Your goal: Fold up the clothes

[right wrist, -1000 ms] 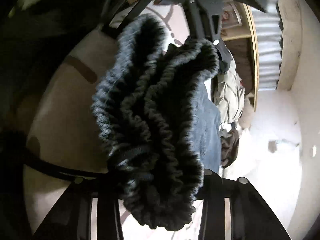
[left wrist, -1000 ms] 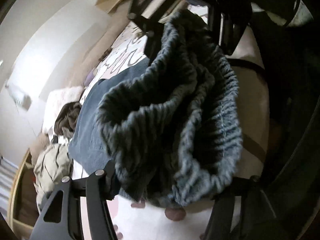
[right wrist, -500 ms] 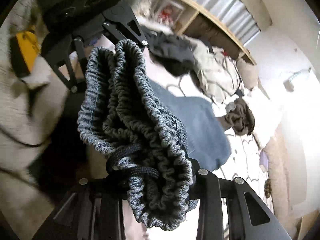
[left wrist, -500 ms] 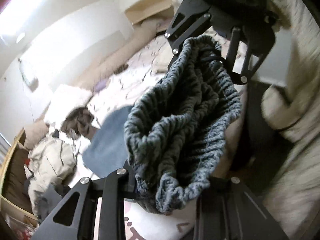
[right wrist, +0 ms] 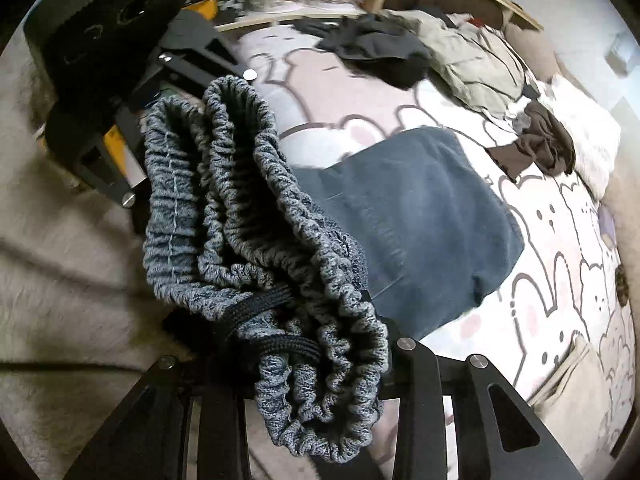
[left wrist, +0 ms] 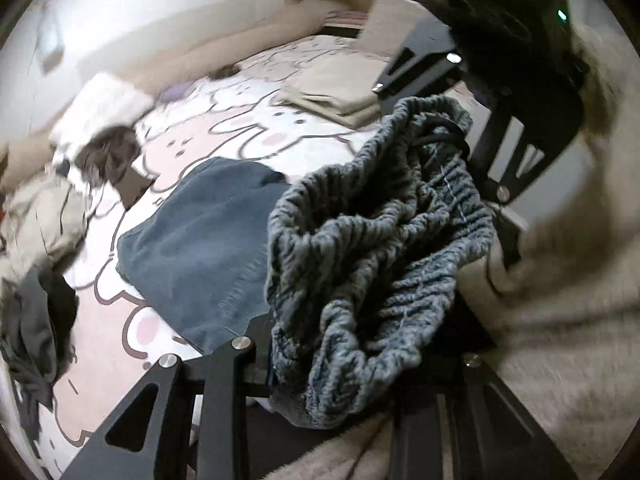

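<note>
Here both grippers clamp the gathered elastic waistband of a grey-blue garment, holding it bunched in the air between them. The left gripper is closed on one end of the band, and the right gripper is closed on the other end, where a black drawstring crosses the fabric. Each gripper shows in the other's view at the far end of the band. The rest of the garment, a blue body, trails down onto the bed sheet printed with cartoon rabbits, so only the waist is lifted. A folded beige item lies further up the bed, and a heap of unfolded clothes sits near the shelf side.

The step in hand looks like the pick-up and spreading of this garment, before any fold is made. The next move likely calls for drawing the 2 grippers apart to stretch the band straight, then lowering the piece flat onto a bare part of the sheet without dragging the other clothes.
</note>
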`<action>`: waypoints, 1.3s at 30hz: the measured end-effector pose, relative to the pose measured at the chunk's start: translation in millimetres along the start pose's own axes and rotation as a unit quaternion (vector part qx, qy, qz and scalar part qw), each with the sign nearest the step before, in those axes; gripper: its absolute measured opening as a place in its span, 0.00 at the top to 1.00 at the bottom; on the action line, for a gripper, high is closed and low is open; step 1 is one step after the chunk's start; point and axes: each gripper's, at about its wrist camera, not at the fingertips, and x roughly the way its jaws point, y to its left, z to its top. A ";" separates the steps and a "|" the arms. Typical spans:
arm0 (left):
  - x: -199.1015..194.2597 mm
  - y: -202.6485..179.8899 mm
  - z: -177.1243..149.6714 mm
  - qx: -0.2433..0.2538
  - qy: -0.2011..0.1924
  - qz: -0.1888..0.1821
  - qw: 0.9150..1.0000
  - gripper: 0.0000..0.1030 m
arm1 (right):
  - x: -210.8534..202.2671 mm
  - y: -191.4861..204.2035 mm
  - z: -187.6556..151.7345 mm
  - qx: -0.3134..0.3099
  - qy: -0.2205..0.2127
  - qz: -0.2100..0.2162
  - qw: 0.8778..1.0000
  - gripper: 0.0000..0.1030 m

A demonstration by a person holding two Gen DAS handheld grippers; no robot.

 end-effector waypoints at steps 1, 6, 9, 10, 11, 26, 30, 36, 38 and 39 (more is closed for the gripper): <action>0.5 14.8 10.6 -0.010 0.003 -0.002 1.000 0.71 | 2.4 -18.7 10.3 0.006 0.002 0.003 1.000 0.68; 34.1 105.3 74.1 -0.056 0.040 -0.020 0.997 0.71 | 28.4 -115.6 56.0 0.038 0.019 0.024 0.999 0.67; 79.4 151.4 89.4 -0.090 0.079 -0.039 0.992 0.71 | 72.4 -179.7 77.5 0.070 0.046 0.049 0.995 0.67; 94.6 163.8 90.1 -0.102 0.091 -0.045 0.990 0.71 | 87.2 -199.8 83.8 0.079 0.056 0.058 0.994 0.67; 109.8 173.9 88.8 -0.113 0.101 -0.051 0.987 0.71 | 101.1 -215.6 87.5 0.089 0.064 0.065 0.992 0.67; 225.2 289.9 20.0 -0.317 0.113 -0.174 0.925 0.59 | 196.5 -316.6 48.6 0.267 0.048 0.125 0.954 0.40; 205.0 290.3 6.6 -0.345 0.080 -0.164 0.921 0.57 | 136.5 -321.4 23.6 0.319 -0.026 0.019 0.947 0.40; 141.9 276.8 -25.8 -0.341 0.017 -0.097 0.935 0.52 | 84.0 -243.6 23.2 0.299 -0.139 0.054 0.942 0.40; 123.4 267.2 -38.4 -0.326 -0.002 -0.063 0.943 0.51 | 98.2 -220.5 30.9 0.295 -0.139 0.079 0.942 0.40; 117.6 261.6 -44.6 -0.318 -0.009 -0.045 0.947 0.51 | 110.9 -212.6 34.3 0.297 -0.133 0.087 0.941 0.40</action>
